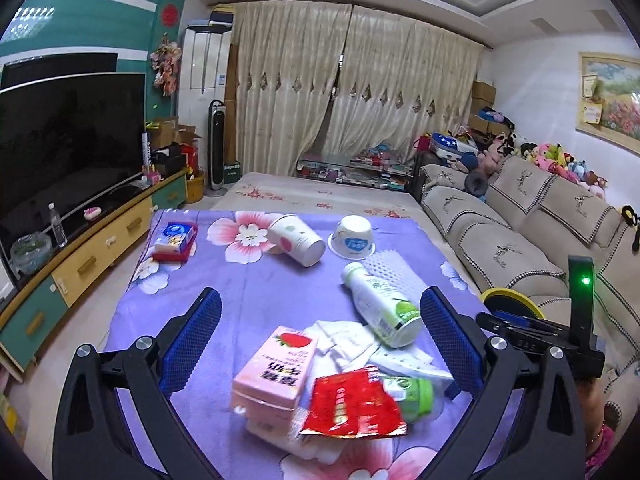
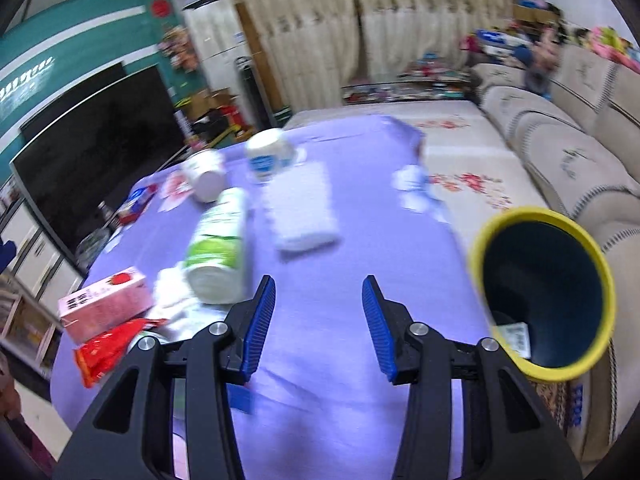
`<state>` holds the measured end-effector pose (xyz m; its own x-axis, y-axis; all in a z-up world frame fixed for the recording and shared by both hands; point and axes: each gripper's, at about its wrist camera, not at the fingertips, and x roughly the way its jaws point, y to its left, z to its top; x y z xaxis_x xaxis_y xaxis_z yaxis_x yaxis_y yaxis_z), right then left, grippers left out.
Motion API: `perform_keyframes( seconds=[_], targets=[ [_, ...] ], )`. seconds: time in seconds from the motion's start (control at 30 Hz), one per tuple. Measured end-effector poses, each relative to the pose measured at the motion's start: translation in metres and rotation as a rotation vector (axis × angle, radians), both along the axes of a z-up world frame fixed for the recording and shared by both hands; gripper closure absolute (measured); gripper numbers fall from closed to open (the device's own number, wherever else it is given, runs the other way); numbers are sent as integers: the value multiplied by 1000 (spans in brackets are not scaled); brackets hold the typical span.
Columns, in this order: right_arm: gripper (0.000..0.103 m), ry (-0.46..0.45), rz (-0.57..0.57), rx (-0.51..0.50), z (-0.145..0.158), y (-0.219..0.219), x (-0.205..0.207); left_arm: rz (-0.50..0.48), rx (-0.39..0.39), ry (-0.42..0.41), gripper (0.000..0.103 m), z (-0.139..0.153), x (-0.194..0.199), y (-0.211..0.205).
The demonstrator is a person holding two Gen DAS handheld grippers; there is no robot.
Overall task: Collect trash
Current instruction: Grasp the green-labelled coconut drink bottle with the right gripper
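Trash lies on a purple flowered cloth (image 1: 248,300). Near my open left gripper (image 1: 320,320) are a pink strawberry milk carton (image 1: 276,372), a red wrapper (image 1: 352,404), a green-capped bottle (image 1: 416,394), white tissue (image 1: 344,340) and a white-green bottle (image 1: 380,304). Farther off lie a paper cup (image 1: 296,240), a white bowl (image 1: 352,236) and white foam netting (image 1: 390,266). My right gripper (image 2: 318,300) is open and empty above bare cloth (image 2: 340,240). A yellow-rimmed dark bin (image 2: 544,292) with some paper inside stands to its right. The bottle (image 2: 218,244), carton (image 2: 106,304) and wrapper (image 2: 108,348) lie to its left.
A blue and red box (image 1: 176,240) sits at the cloth's far left corner. A TV (image 1: 68,144) on a cabinet (image 1: 80,260) lines the left. A sofa (image 1: 532,232) with plush toys runs along the right. The right gripper's body (image 1: 540,332) shows at the right edge.
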<state>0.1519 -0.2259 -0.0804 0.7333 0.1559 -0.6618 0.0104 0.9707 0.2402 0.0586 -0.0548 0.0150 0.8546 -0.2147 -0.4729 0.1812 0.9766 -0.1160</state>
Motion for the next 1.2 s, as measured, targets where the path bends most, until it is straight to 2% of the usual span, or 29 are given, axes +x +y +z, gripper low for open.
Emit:
perform_keyframes(
  seconds=[0.07, 0.13, 0.17, 0.47, 0.7, 0.73, 0.87, 1.2],
  targets=[
    [57, -7, 45, 10, 0, 16, 6, 13, -8, 3, 5, -2, 0, 4],
    [49, -13, 86, 27, -1, 32, 12, 27, -23, 10, 5, -5, 1, 12],
    [48, -16, 104, 28, -1, 41, 16, 31, -27, 12, 5, -6, 1, 14],
    [48, 50, 147, -34, -23, 78, 51, 41, -48, 24, 5, -15, 4, 24],
    [50, 114, 153, -6, -41, 82, 69, 37, -50, 27, 5, -19, 6, 22],
    [53, 112, 152, -9, -42, 82, 69, 36, -50, 27, 5, -20, 6, 22],
    [53, 83, 149, -5, -36, 78, 65, 31, -47, 33, 5, -23, 8, 17],
    [54, -48, 124, -5, 4, 63, 39, 20, -40, 32, 5, -25, 10, 11]
  ],
)
